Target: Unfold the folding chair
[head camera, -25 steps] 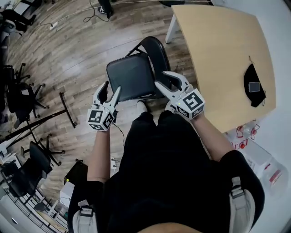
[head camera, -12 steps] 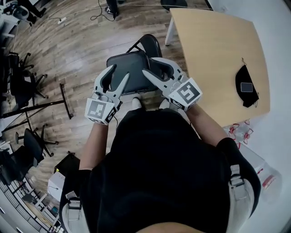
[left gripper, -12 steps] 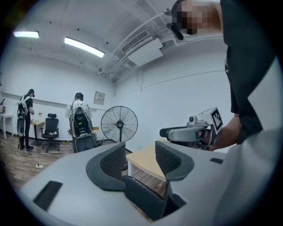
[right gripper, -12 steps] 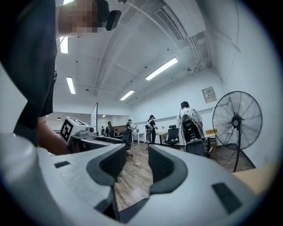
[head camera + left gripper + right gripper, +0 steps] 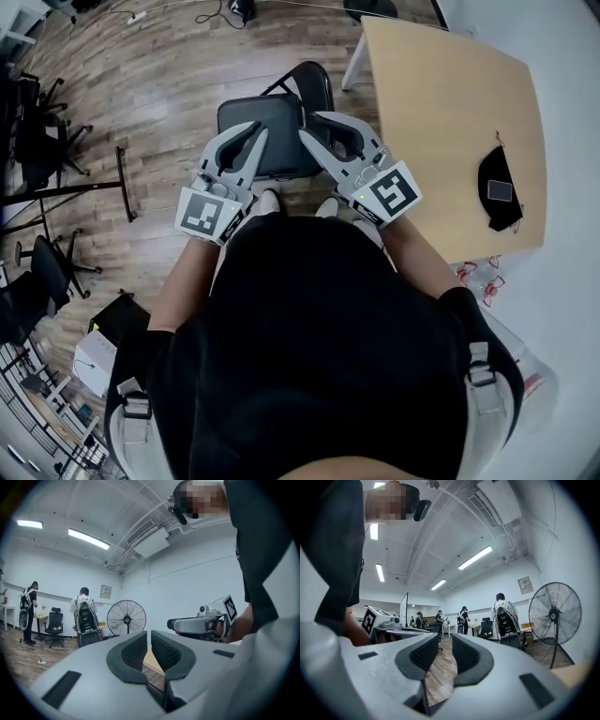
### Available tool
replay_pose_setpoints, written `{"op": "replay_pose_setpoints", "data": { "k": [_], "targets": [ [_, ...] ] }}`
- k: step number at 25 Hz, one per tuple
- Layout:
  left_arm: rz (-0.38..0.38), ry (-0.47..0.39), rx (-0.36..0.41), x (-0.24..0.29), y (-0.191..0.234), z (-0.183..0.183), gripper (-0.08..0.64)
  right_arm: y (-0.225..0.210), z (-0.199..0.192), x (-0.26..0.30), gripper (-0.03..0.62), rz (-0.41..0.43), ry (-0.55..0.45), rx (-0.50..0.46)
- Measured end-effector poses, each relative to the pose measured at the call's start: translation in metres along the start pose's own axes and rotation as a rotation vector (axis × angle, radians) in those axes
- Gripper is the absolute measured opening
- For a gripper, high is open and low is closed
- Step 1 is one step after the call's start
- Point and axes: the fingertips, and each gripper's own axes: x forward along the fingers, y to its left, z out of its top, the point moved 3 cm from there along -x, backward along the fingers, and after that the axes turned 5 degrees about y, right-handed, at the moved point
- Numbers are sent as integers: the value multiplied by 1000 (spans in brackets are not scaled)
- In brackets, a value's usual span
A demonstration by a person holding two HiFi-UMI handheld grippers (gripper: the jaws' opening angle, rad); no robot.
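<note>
Both tools are up and level in front of the person, side by side above the chair. The left tool (image 5: 242, 141) has just been closing: its grey jaws stand all but together, only a thin slit between the ribbed pads (image 5: 135, 651), and nothing is in that slit. The right tool (image 5: 319, 127) has been closing too, but its jaws stand a little apart, with nothing but bare floor showing between them (image 5: 446, 637). Neither tool touches the chair.

The black folding chair with a padded seat (image 5: 272, 108) stands opened out on the pale wood-plank floor (image 5: 141, 122). Its seat lies flat and its backrest is on the far side. It is just ahead of the person's white shoes (image 5: 267, 202) and just beside the left edge of the surface.

That surface is a light wooden table with white legs (image 5: 441, 103). Most of it is bare. A black pouch (image 5: 487, 202) lies near its right edge, with a small dark rectangular item (image 5: 500, 190) on top.

Around the room, black office chairs (image 5: 37, 141) crowd the floor's left side and cables (image 5: 211, 14) trail along its far edge. At jaw level there are white walls, long ceiling strip lights (image 5: 88, 538) and a ceiling air-conditioning unit (image 5: 157, 541). A tall black standing fan (image 5: 126, 618) is by the wall, and people with backpacks (image 5: 84, 616) stand at desks further off.
</note>
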Motion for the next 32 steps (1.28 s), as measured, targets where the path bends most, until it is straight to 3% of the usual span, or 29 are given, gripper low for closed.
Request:
{"op": "replay_pose_setpoints", "data": {
  "k": [3,18,32],
  "targets": [
    [8,-4,11,-2,0,1,-6,2,3,2,78,6,-8,-2],
    [-17,3,-7,-4,-2,-3,-6,6,2,13,6,12,-2,1],
    [-22,14,-22,-4,-3,-11,-6,12,-12,13,2,21,38,9]
  ]
}}
